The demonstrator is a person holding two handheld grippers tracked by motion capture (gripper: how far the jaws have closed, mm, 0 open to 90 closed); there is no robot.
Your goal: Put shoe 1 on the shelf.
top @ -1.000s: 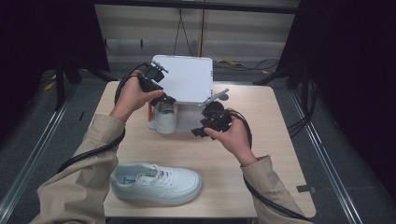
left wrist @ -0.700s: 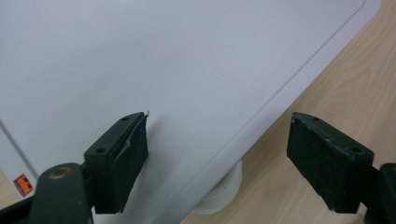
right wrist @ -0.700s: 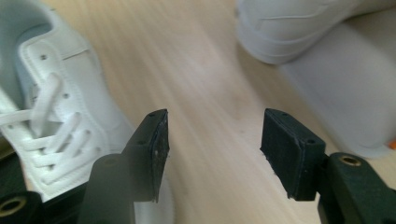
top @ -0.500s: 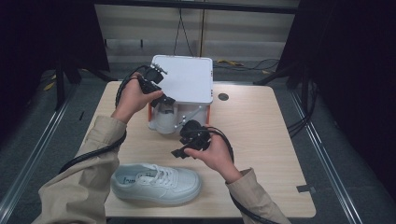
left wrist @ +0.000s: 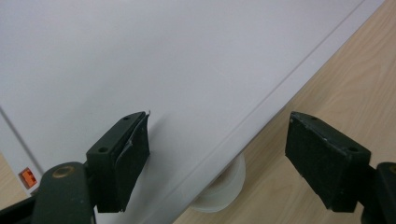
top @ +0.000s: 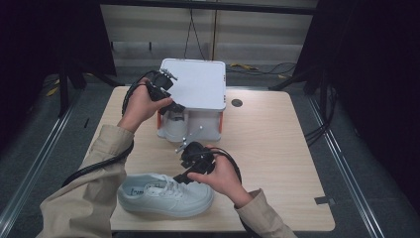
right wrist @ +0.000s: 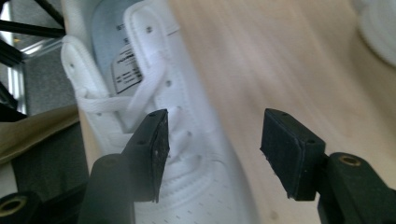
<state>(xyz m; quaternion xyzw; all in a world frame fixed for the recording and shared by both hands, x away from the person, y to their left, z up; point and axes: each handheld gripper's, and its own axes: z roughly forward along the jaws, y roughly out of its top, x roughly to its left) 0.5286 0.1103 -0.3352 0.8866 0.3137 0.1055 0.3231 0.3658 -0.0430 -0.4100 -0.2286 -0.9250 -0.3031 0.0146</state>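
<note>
A white sneaker (top: 163, 197) lies on its sole near the table's front edge, toe to the right. My right gripper (top: 185, 173) hovers just above its laces, open; in the right gripper view (right wrist: 215, 123) the jaws straddle the laced upper of the sneaker (right wrist: 154, 93) with nothing between them. My left gripper (top: 171, 105) is held at the front left corner of a white box (top: 194, 84), also open. In the left gripper view (left wrist: 222, 130) its jaws stand wide over the box's flat white lid (left wrist: 140, 60), and a white round container (left wrist: 225, 186) peeks out below the lid's edge.
The box has orange corner posts and stands at the back middle of the wooden table (top: 277, 148). A translucent white container (top: 174, 128) sits in its front opening. A small dark hole (top: 236, 103) marks the tabletop right of the box. Cables trail from both grippers.
My right gripper has swung from beside the box's right front down and left to the sneaker's laces. The left gripper has stayed at the box corner.
</note>
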